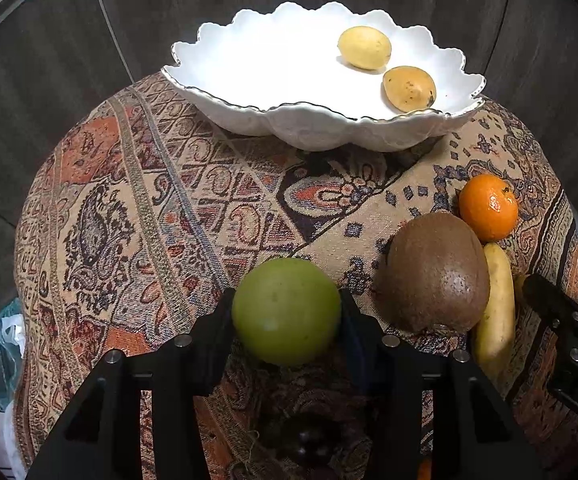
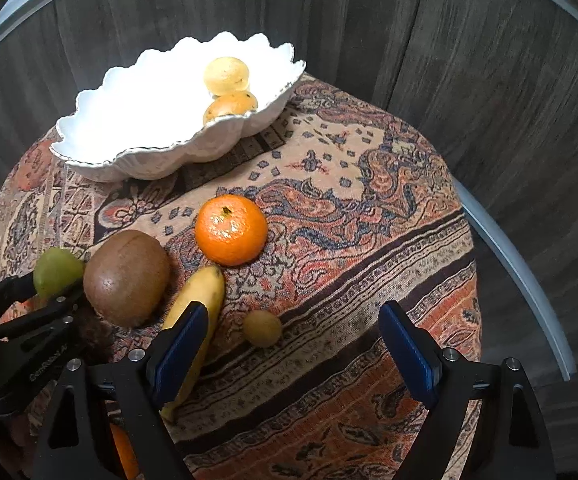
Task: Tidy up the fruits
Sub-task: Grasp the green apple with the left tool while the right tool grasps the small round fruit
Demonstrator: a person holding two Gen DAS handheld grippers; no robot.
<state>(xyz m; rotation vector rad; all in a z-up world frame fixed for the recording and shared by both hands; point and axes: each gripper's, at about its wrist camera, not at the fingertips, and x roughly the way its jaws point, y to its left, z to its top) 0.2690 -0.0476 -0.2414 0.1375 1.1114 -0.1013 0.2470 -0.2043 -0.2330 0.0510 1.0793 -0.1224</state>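
My left gripper (image 1: 287, 304) is shut on a green apple (image 1: 286, 311), close above the patterned cloth. A brown kiwi (image 1: 435, 271), a banana (image 1: 497, 308) and an orange mandarin (image 1: 488, 207) lie to its right. The white scalloped bowl (image 1: 225, 76) at the back holds two yellow fruits (image 1: 364, 47) (image 1: 409, 88). My right gripper (image 2: 293, 340) is open above a small yellow-green fruit (image 2: 262, 328), with the banana (image 2: 201, 300) by its left finger. The mandarin (image 2: 231, 229), kiwi (image 2: 127, 278), apple (image 2: 57, 270) and bowl (image 2: 161, 156) show there too.
The round table is covered by a paisley cloth (image 1: 149, 220). A dark wood-panel wall (image 2: 469, 60) stands behind it. A plastic bag (image 1: 5, 344) sits left of the table. A dark fruit (image 1: 309, 440) lies under my left gripper.
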